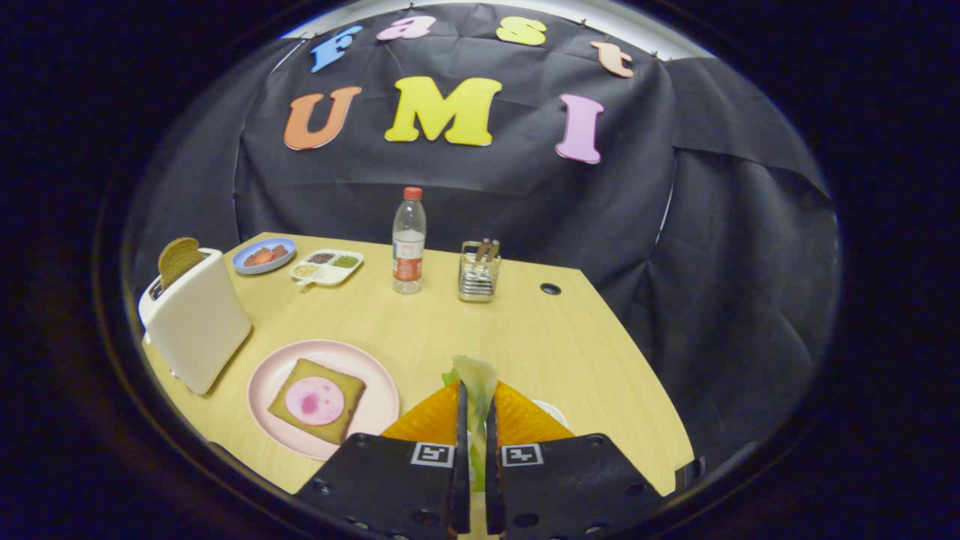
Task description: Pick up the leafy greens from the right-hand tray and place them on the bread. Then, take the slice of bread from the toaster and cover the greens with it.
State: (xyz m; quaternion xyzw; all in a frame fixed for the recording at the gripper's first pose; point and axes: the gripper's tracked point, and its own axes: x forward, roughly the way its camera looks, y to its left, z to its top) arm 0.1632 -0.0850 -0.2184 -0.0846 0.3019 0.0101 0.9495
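Note:
My gripper [475,395] is shut on the leafy greens [475,377], a pale green leaf that sticks up and forward between the two fingers. To the left of the fingers a pink plate [375,409] holds a slice of bread [318,400] topped with a round pink slice of meat. Further left stands a white toaster [196,321] with a brown slice of bread [178,259] poking out of its slot. A sliver of a white tray [553,409] peeks out just right of the fingers, mostly hidden by them.
At the back of the wooden table [540,345] stand a water bottle [409,241], a wire holder with utensils [478,272], a blue dish with food [263,255] and a white divided dish of seasonings [327,266]. The table's right edge runs diagonally close by.

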